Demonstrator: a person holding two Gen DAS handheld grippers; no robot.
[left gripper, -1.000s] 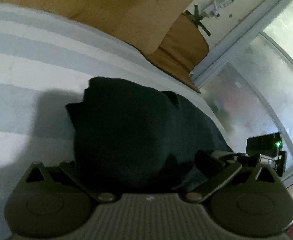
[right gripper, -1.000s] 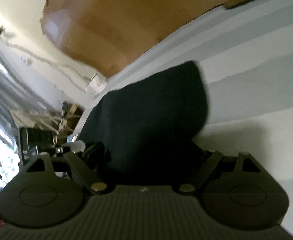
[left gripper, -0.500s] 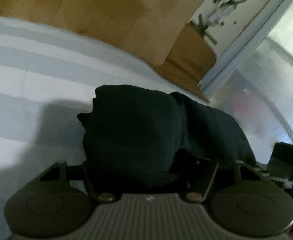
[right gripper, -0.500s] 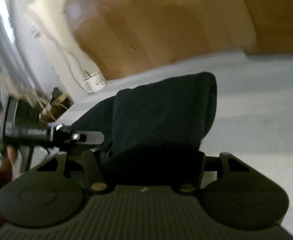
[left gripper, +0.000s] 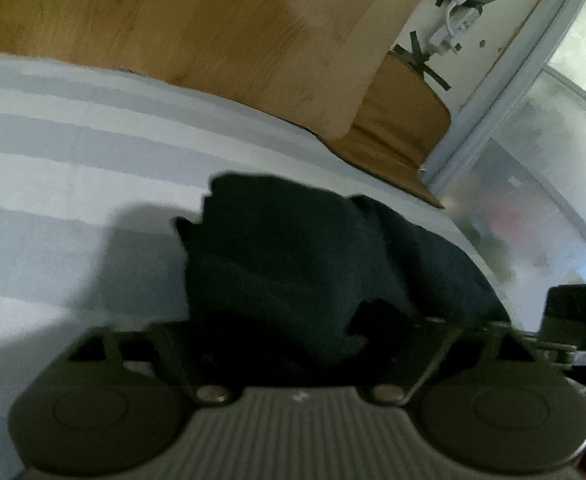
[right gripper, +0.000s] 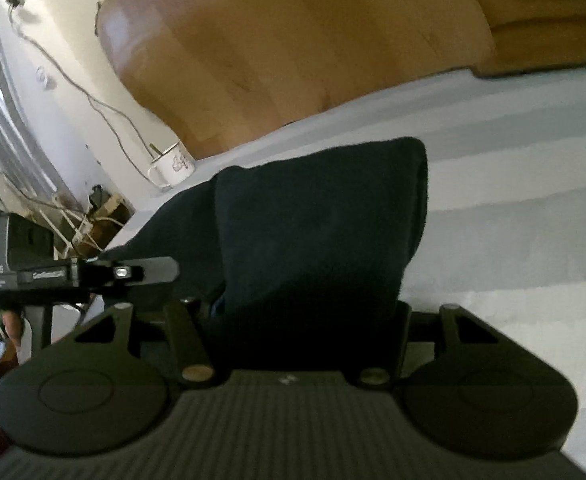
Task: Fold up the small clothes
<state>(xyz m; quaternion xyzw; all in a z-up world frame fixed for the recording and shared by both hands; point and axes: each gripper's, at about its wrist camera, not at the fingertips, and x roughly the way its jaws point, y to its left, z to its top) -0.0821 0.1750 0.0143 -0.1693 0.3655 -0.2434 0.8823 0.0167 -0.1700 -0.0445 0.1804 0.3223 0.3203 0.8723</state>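
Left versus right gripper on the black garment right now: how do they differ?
The left gripper has wide jaws that have just been opening, with the black garment loose between them. The right gripper has narrower jaws that have just been closing and seem to pinch the garment's folded end. Both face the same garment on the striped sheet.

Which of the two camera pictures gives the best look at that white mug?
The right wrist view: the white mug stands beside the wooden headboard, handle and printed pattern visible. The left wrist view does not show it at all.
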